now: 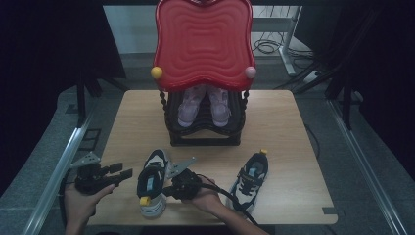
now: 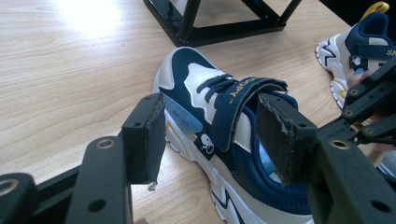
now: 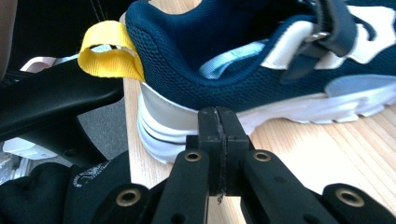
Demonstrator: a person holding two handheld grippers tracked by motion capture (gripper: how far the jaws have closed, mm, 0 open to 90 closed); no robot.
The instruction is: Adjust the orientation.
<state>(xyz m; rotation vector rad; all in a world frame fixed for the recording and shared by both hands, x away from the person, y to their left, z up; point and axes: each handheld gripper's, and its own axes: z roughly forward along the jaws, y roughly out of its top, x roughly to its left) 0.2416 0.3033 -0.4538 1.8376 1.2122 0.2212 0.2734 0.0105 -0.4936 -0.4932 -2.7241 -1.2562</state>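
We see the navy shoe [image 1: 152, 182] lying on the table [image 1: 122, 127] between both hands, our left tongs [image 1: 126, 173] apart just beside it, our right tongs [image 3: 218, 128] pressed together, empty, at its heel side

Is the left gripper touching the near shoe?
Apart. In the left gripper view, the open left gripper has table showing between its left pad and the shoe.

We read yellow letters on the near shoe's strap [image 2: 243, 100], about "OOPY", its start hidden. The far shoe [image 2: 359, 51] shows "SN" at the edge. The blue side tag [image 2: 183, 116] has print too small to read.
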